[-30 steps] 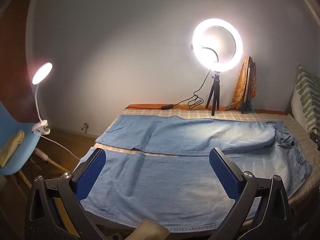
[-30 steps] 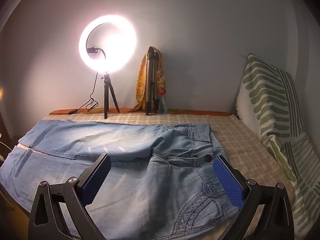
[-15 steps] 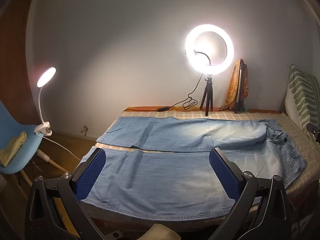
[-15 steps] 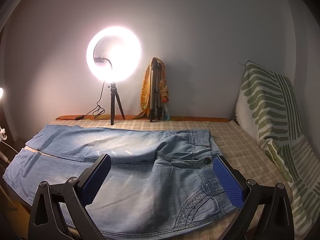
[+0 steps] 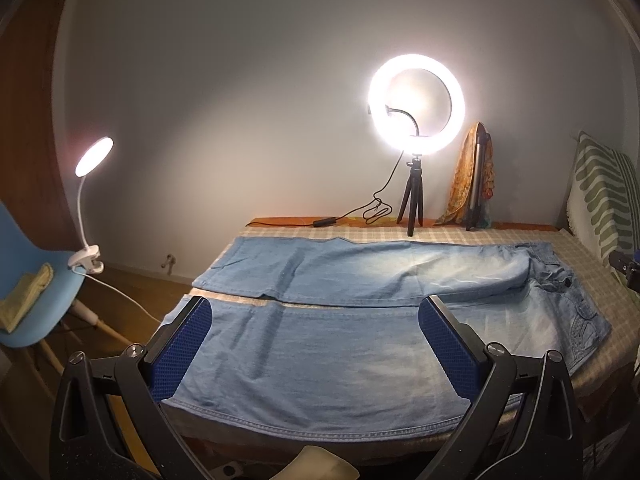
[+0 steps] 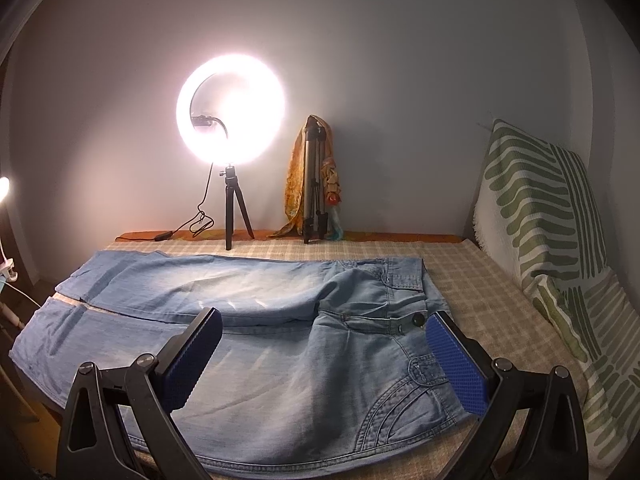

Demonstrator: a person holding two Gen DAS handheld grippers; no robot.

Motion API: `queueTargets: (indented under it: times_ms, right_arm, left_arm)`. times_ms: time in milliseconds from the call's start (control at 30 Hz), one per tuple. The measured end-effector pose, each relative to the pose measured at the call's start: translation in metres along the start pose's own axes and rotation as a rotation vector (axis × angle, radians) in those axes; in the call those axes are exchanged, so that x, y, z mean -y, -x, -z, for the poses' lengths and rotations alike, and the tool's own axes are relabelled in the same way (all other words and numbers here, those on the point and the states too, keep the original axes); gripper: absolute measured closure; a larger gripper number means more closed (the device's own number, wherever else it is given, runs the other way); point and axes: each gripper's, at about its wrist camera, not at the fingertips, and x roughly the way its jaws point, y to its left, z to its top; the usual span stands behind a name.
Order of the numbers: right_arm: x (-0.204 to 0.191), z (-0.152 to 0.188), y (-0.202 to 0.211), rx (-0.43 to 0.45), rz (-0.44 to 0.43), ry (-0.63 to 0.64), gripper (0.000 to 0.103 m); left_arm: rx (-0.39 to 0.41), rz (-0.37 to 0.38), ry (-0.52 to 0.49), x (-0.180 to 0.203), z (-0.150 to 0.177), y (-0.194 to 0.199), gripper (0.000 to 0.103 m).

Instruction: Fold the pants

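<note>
left gripper point(image 5: 316, 344) nearer jeans point(image 5: 360, 332), right gripper point(image 6: 324, 354) back

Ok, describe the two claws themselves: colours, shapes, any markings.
Both look alike. The left claw and right claw each have two flat fingers faced with blue dimpled pads, mounted on matte black triangular cut-out brackets with silver screw heads. No cables, labels or sleeves show.

Pants point(image 5: 360, 320) lie spread across a bed point(image 6: 480, 300), legs side by side; behind them stands a ring light point(image 5: 416, 108), a pillow point(image 6: 552, 232) to the right.
</note>
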Motion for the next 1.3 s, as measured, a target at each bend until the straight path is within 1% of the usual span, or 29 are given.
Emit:
queueTargets:
  times_ms: [700, 1300]
  right_arm:
    - [0.002, 0.001, -0.006, -0.010, -0.003, -0.012, 0.000]
    - [0.000, 0.003, -0.009, -0.014, -0.008, -0.009, 0.000]
  left_arm:
    - [0.006, 0.000, -0.003, 0.010, -0.001, -0.002, 0.000]
    - [0.013, 0.001, 0.002, 0.010, -0.004, -0.001, 0.000]
